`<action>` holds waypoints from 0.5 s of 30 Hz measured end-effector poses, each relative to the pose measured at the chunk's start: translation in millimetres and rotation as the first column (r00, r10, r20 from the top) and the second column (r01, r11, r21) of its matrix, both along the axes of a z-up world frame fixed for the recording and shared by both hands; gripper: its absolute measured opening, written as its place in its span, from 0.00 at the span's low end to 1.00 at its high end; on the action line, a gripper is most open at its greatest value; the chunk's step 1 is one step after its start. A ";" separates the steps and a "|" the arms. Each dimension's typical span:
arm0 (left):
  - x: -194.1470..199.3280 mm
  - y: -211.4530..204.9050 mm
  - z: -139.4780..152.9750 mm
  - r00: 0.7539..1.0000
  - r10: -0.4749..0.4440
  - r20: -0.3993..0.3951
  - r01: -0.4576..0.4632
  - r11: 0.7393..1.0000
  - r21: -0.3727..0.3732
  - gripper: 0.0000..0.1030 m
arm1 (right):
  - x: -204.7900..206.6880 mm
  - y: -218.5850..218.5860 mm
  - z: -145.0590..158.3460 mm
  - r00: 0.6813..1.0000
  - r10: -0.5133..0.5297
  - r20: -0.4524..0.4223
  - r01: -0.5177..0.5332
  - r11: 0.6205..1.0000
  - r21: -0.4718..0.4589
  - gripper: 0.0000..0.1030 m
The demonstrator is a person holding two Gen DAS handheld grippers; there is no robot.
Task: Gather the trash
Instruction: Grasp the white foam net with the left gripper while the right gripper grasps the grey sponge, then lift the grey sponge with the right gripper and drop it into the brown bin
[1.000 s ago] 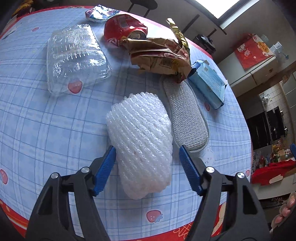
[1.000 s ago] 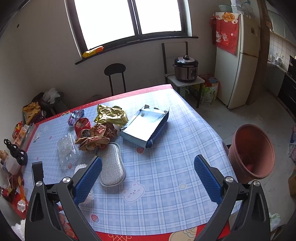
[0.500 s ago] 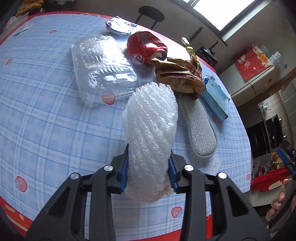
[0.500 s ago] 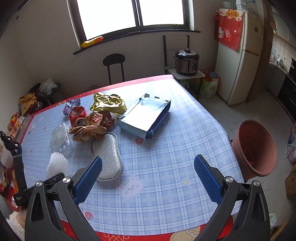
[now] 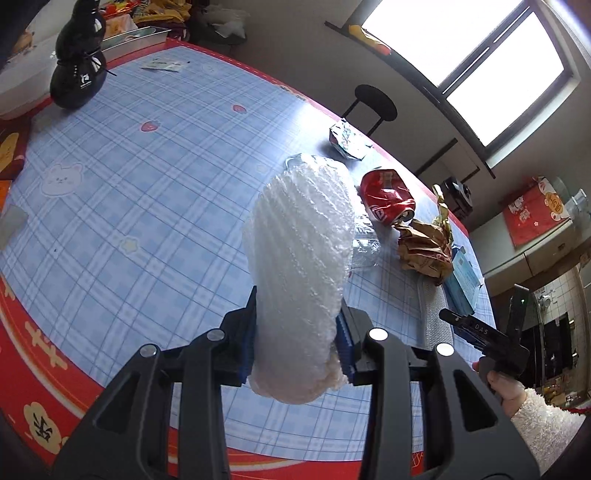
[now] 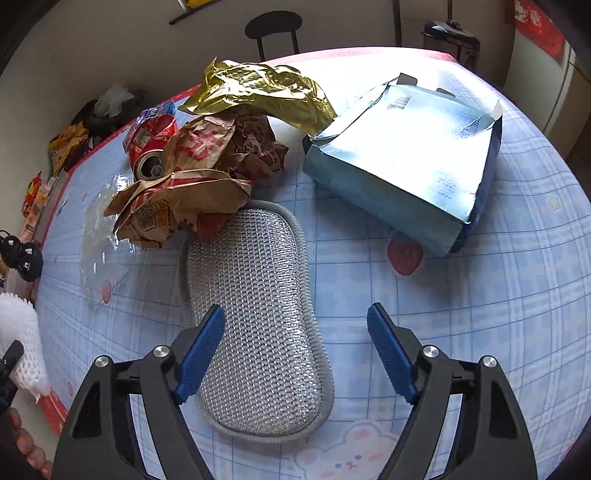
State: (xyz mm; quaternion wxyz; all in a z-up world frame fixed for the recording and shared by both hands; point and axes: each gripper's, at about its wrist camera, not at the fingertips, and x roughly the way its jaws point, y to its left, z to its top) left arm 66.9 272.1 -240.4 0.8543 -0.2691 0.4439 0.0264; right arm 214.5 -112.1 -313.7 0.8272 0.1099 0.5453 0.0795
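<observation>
My left gripper is shut on a white foam net sleeve and holds it up above the table. The sleeve also shows at the left edge of the right wrist view. My right gripper is open and empty, low over a grey mesh insole, its left finger over the insole's edge. Beyond lie crumpled brown paper bags, a gold foil wrapper, a crushed red can, a clear plastic tray and a light blue carton.
The table has a blue checked cloth with a red border. A black gourd-shaped bottle stands at the far left corner. A silver foil packet lies near the far edge. A black stool stands behind the table.
My left gripper has lifted the foam sleeve and swung left. My right gripper has dropped down and forward, close over the insole, with its jaws less wide apart.
</observation>
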 end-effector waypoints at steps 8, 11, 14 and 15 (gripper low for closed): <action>-29.4 23.6 -11.3 0.995 0.092 -0.044 -0.092 0.996 -0.016 0.38 | 7.5 23.0 -3.1 0.998 0.063 0.028 -0.061 0.997 -0.040 0.75; -29.6 21.3 -15.1 0.994 0.098 -0.055 -0.100 0.995 -0.023 0.38 | 4.3 25.3 -1.0 0.997 0.077 0.030 -0.077 0.997 -0.023 0.66; -23.3 11.3 -10.9 0.996 0.078 -0.045 -0.079 0.997 -0.024 0.38 | -1.1 27.9 0.3 0.994 0.110 0.010 -0.110 0.994 0.009 0.56; -20.3 6.8 -8.4 0.997 0.066 -0.041 -0.067 0.997 -0.023 0.38 | -3.5 27.4 0.7 0.993 0.118 0.004 -0.118 0.993 0.027 0.54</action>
